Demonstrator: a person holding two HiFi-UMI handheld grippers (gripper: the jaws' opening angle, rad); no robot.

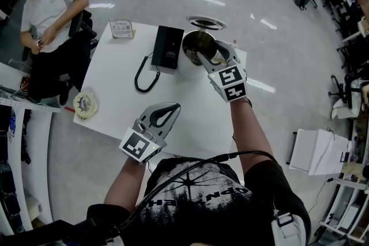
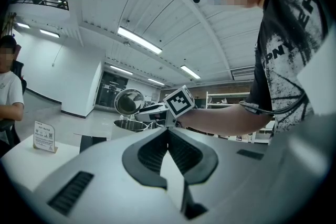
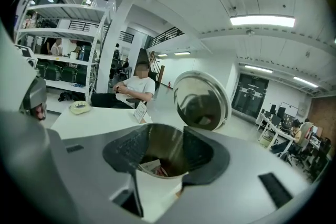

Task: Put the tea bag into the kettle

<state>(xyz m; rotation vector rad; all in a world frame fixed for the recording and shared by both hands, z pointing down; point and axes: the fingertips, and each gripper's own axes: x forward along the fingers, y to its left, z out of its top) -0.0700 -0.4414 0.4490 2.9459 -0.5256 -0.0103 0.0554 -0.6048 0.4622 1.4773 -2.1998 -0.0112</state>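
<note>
The steel kettle (image 1: 196, 46) stands at the far side of the white table (image 1: 115, 89), its round lid (image 1: 206, 23) flipped open. My right gripper (image 1: 214, 56) hangs at the kettle's mouth with its jaws apart. Seen through those jaws in the right gripper view, a tea bag (image 3: 152, 167) lies inside the kettle (image 3: 168, 147), and the pads do not touch it. The mirrored lid (image 3: 202, 99) stands up behind the right gripper (image 3: 164, 131). My left gripper (image 1: 174, 106) rests low near the table's front edge, its tips together on nothing. The left gripper (image 2: 168, 130) faces the kettle (image 2: 126, 124).
A black base (image 1: 167, 48) with a coiled cord (image 1: 143, 75) lies left of the kettle. A small card stand (image 1: 121, 29) is at the far left corner, and a tape roll (image 1: 85, 104) is at the left edge. A person (image 1: 52, 3) sits beyond the table.
</note>
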